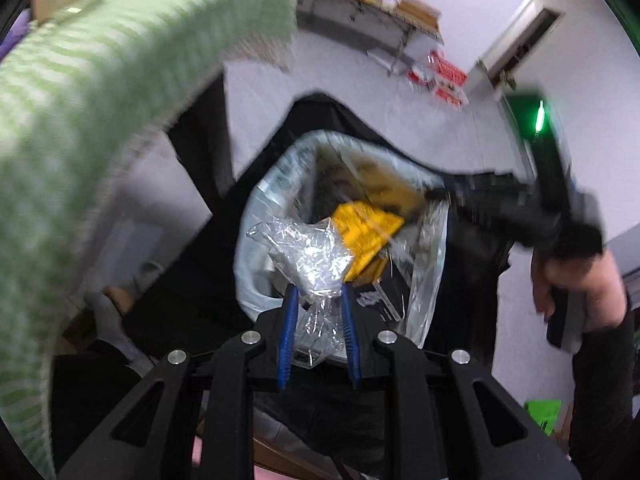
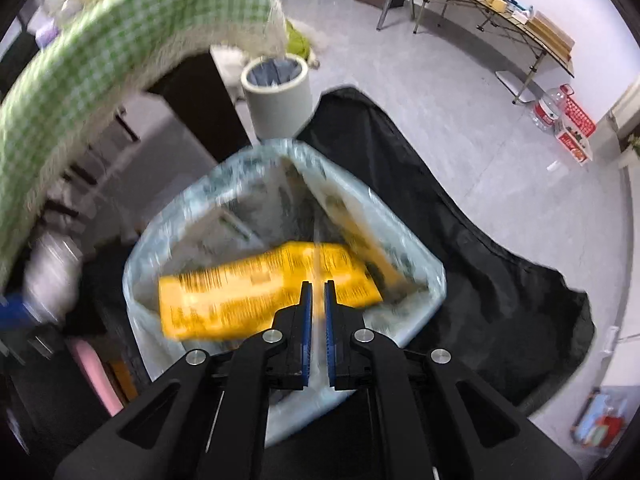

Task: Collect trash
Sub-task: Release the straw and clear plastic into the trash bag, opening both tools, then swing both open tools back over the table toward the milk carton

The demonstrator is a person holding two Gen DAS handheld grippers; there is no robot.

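Holding a crumpled clear plastic wrapper (image 1: 316, 260), the left gripper (image 1: 319, 292) has its blue fingers (image 1: 291, 320) closed partway on the wrapper's tail, directly above the mouth of a clear trash bag (image 1: 424, 280). Right gripper (image 2: 316, 286) has its fingers almost fully closed, pinching the near rim of the same bag (image 2: 400, 320) and keeping the mouth spread open; a thin strip of film runs up between the pads. Yellow printed packet (image 2: 240, 300) lies inside the bag, on its side. In the left view it shows just past the wrapper (image 1: 364, 232). Bag hangs over black fabric (image 2: 500, 280) on a light tiled floor (image 2: 460, 120). Green checked cloth (image 2: 100, 60) drapes over the table edge at upper left. White round bin (image 2: 278, 100) with a liner stands on the floor beyond the bag. Both views motion-blurred. Person's hand (image 1: 576, 280) visible at right in the left view, gripping the right tool's handle.
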